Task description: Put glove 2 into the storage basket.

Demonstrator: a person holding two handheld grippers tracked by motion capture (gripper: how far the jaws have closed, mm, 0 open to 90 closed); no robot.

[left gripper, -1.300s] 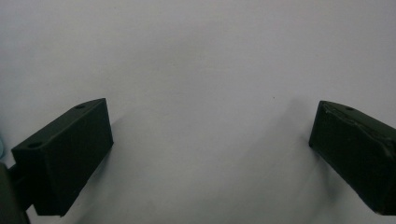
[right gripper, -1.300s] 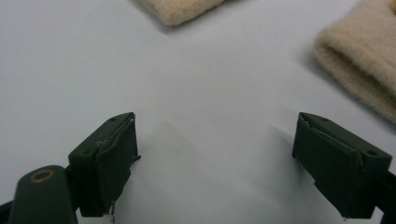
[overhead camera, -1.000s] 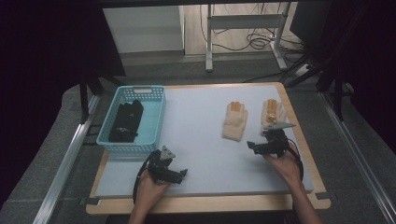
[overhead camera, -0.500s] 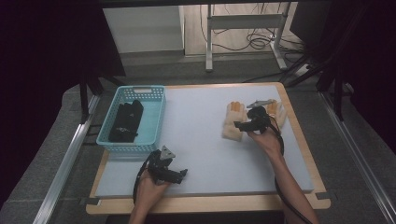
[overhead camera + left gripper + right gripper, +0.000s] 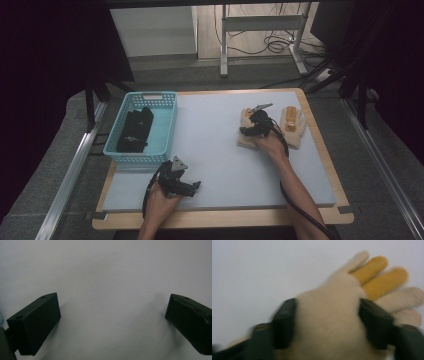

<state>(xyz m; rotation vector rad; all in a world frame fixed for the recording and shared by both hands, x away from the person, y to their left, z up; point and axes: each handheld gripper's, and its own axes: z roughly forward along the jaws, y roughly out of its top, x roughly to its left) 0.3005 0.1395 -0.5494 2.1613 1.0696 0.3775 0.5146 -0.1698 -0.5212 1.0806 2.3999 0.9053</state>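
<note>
High view first: your right gripper sits on top of the cream glove at the far right part of the grey mat, your forearm stretching in from the near edge. Just beyond that gripper to its right lies a second glove, cream with yellow-orange fingers, a little apart from the first. Your left gripper rests low on the mat near the front edge, well apart from both gloves, and a blue basket holding a black item stands just past it on the left side.

Left gripper view: your left gripper has its two black jaws spread wide with bare mat between and ahead of them; nothing is in its grasp.

Right gripper view: your right gripper straddles the palm of the cream glove, one jaw on each side of it and pressed against the fabric. The picture is blurred, so you are either closing on the glove or just clasping it; I cannot tell how firmly. The glove's fingers, two of them yellow-orange, point away from the gripper, up and to its right, lying flat on the mat.
</note>
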